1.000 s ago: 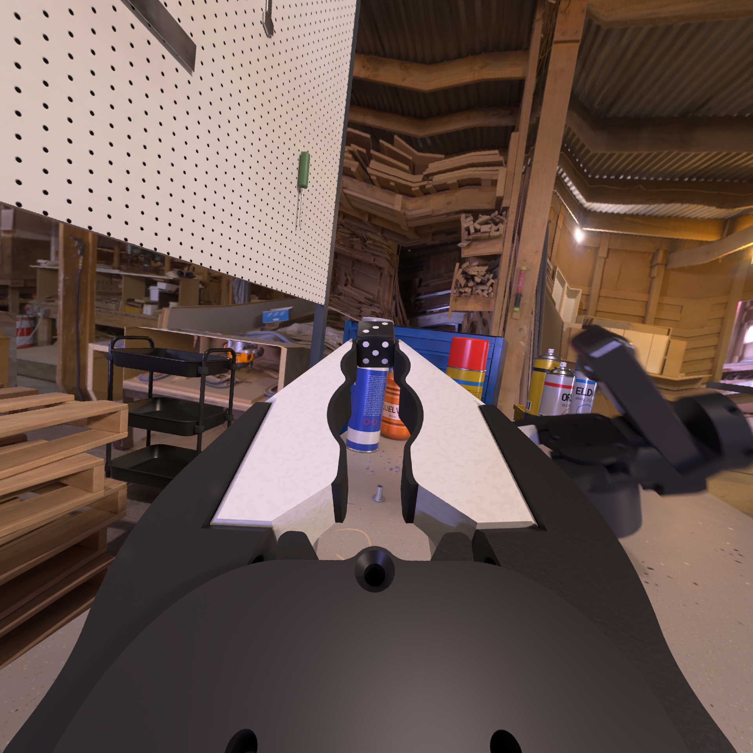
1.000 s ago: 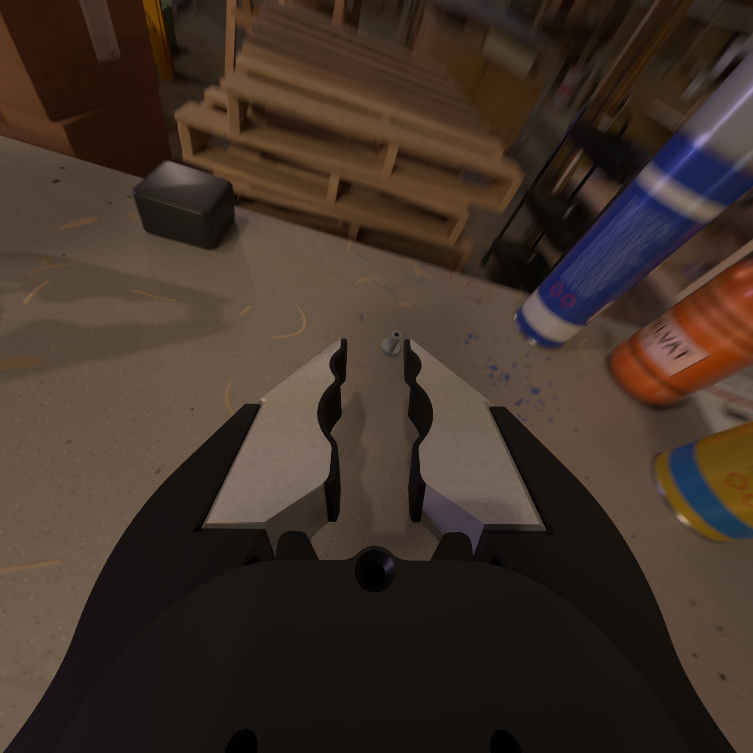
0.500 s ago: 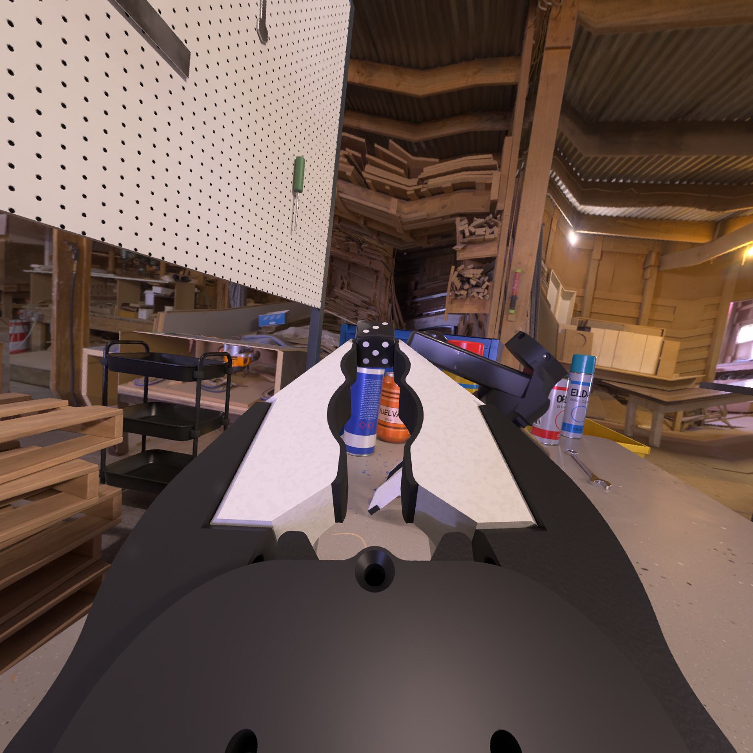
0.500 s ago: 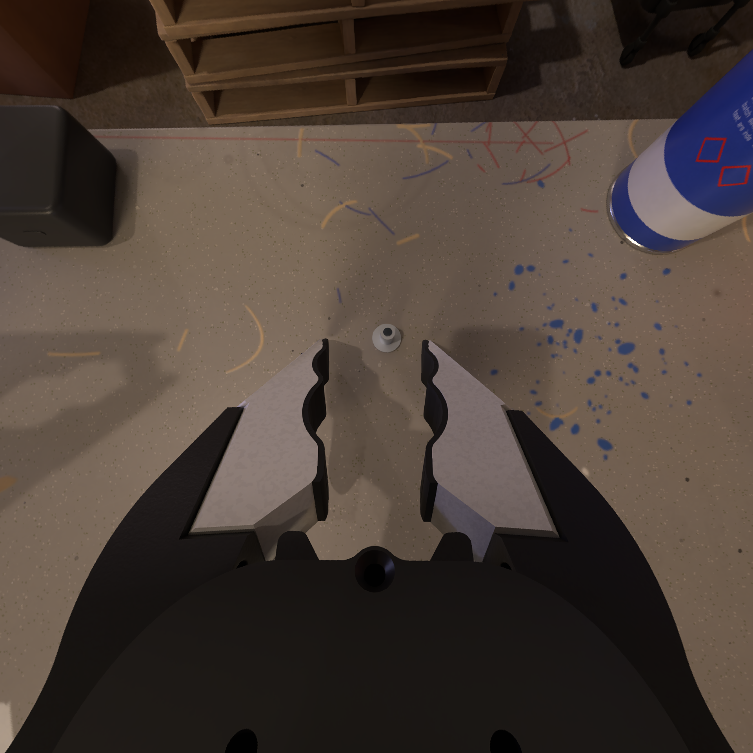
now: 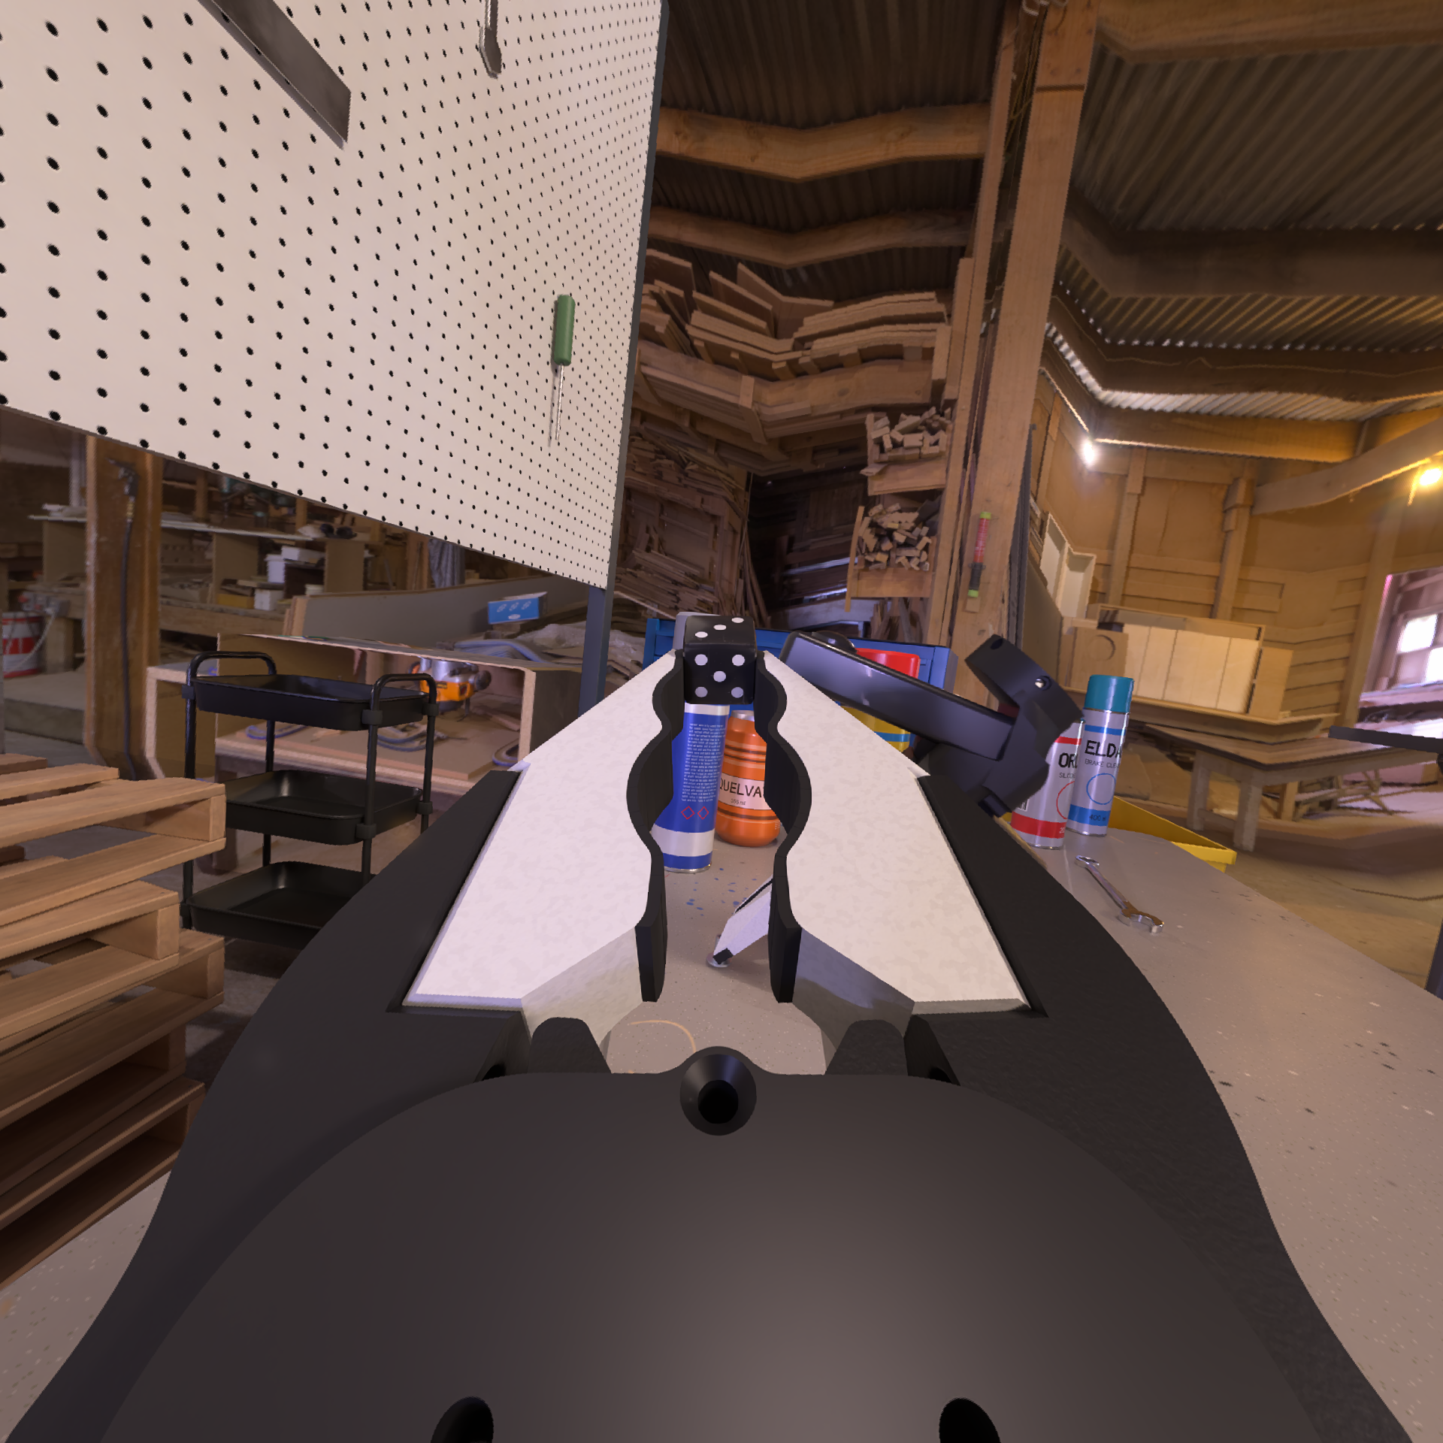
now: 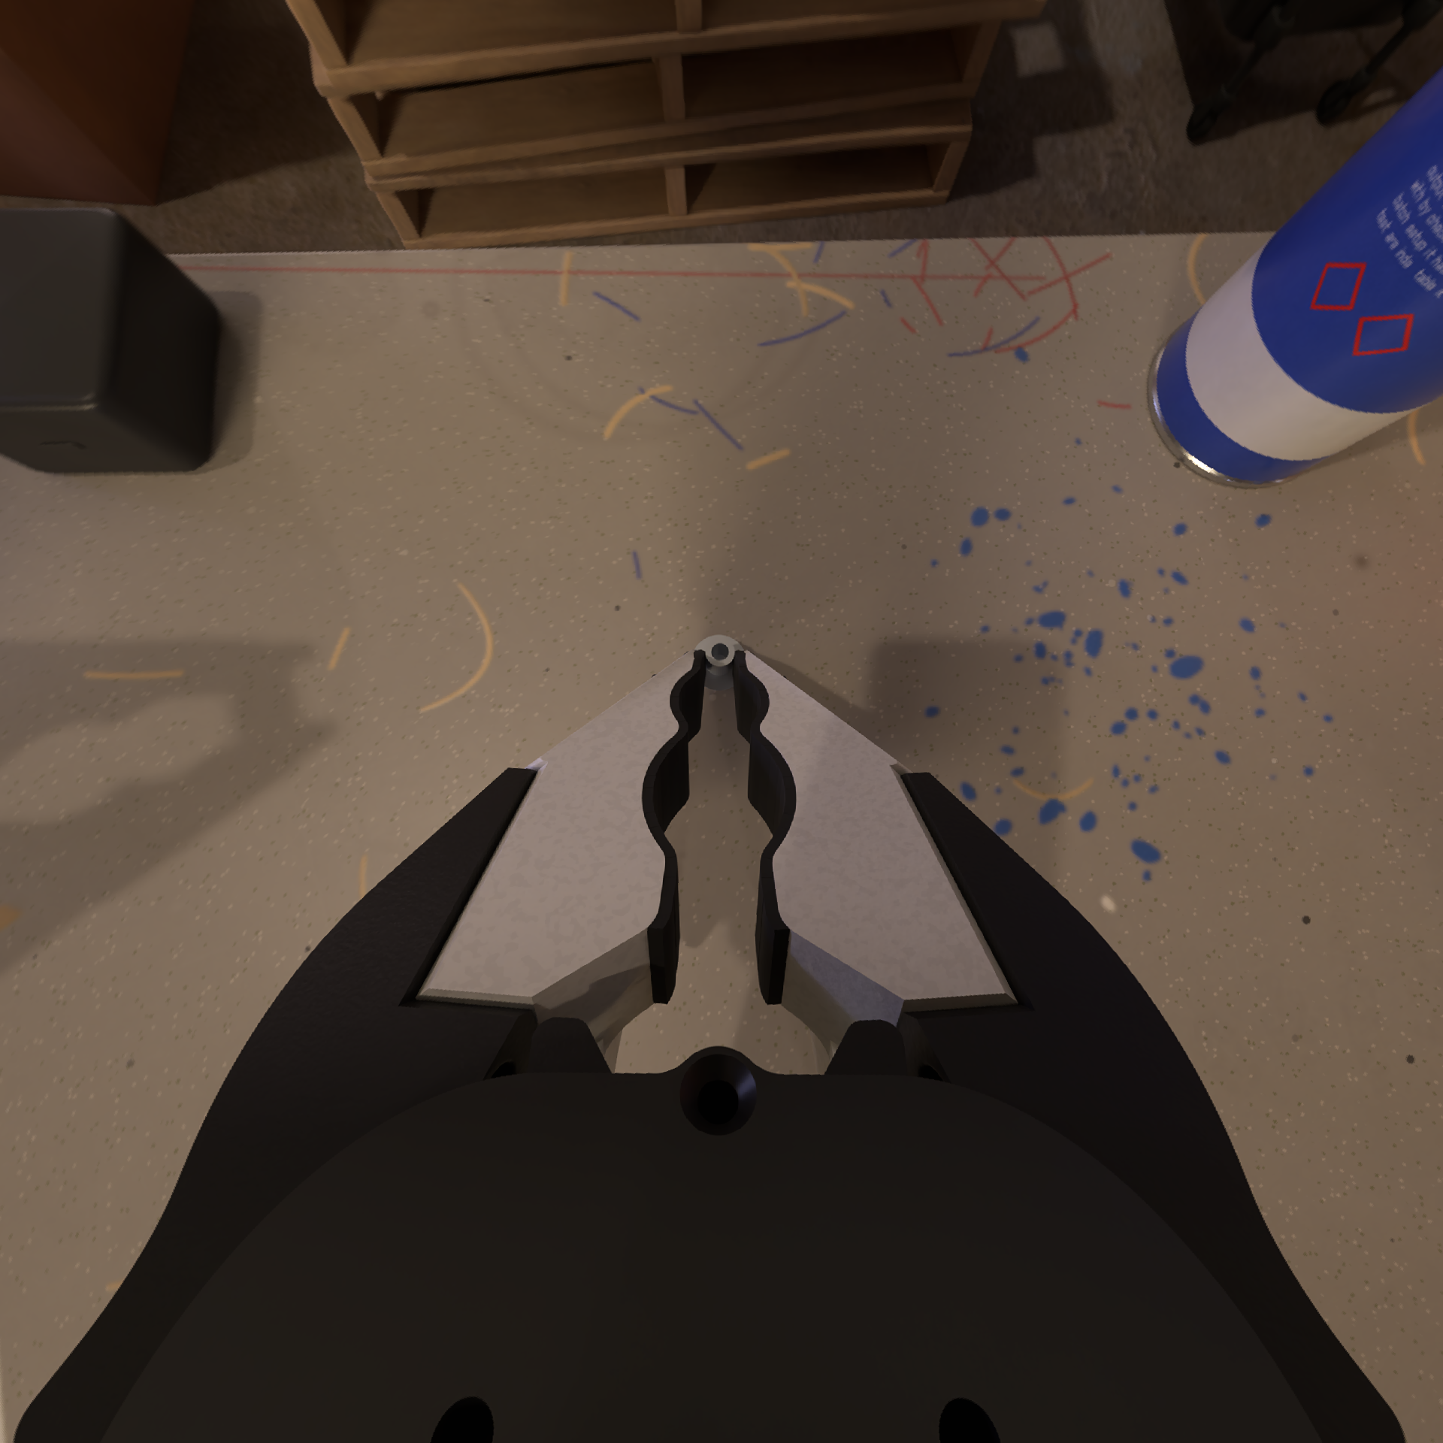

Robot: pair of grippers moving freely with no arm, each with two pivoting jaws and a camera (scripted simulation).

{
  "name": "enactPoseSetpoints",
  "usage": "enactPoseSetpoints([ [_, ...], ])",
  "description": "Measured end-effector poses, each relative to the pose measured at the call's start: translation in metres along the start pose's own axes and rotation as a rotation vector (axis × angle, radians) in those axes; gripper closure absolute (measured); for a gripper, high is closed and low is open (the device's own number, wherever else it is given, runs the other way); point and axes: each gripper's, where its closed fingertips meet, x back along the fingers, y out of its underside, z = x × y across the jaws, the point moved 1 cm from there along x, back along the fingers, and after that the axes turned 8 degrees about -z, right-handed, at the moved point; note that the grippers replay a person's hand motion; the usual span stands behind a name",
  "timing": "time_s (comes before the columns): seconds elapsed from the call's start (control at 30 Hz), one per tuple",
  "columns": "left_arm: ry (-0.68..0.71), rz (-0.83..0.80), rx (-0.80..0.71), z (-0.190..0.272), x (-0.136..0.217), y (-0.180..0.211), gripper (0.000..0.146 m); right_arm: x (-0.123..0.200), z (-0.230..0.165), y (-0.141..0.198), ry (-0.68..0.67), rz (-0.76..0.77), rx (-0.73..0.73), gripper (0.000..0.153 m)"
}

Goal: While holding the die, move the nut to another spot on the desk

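Left gripper (image 5: 717,679): I am holding the die (image 5: 718,660) pinched at my fingertips, above the tabletop (image 5: 1265,1015).
Right gripper (image 6: 719,664): I am pointing straight down, fingertips narrowed onto the nut (image 6: 719,652).
Nut: standing upright on the tabletop, hole facing up, between my right tips.
Change: half a second ago my right jaws were wide, the nut just ahead.

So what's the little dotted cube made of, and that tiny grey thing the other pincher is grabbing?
The die, pinched in the left gripper, looks like hard black plastic: smooth faces, crisp edges and flat white dots. The nut, between the right gripper's tips, looks like metal: pale grey with a soft shine and a dark hole through its middle. It is too small to be sure.
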Motion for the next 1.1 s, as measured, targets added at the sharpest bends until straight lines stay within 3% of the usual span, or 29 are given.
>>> enactPoseSetpoints([
  [0.17, 0.001, 0.0, -0.002, 0.0, 0.0, 0.0, 0.13, 0.025, -0.023, 0.001, -0.059, 0.082, 0.083, 0.146],
  [0.23, 0.003, -0.002, -0.003, 0.001, 0.0, 0.0, 0.13, 0.039, -0.044, 0.005, -0.145, 0.115, 0.172, 0.146],
  [0.33, 0.001, -0.001, -0.006, 0.0, 0.0, 0.0, 0.13, 0.054, -0.074, 0.025, -0.256, 0.088, 0.318, 0.146],
  [0.47, 0.001, -0.002, -0.004, 0.0, 0.0, 0.0, 0.13, 0.065, -0.093, 0.056, -0.29, 0.019, 0.436, 0.146],
  [0.7, 0.001, -0.002, -0.001, 0.0, 0.0, 0.0, 0.13, 0.072, -0.105, 0.093, -0.335, -0.077, 0.54, 0.146],
  [1.1, 0.0, -0.003, 0.008, -0.001, 0.0, 0.001, 0.13, 0.067, -0.113, 0.1, -0.352, -0.109, 0.589, 0.146],
])
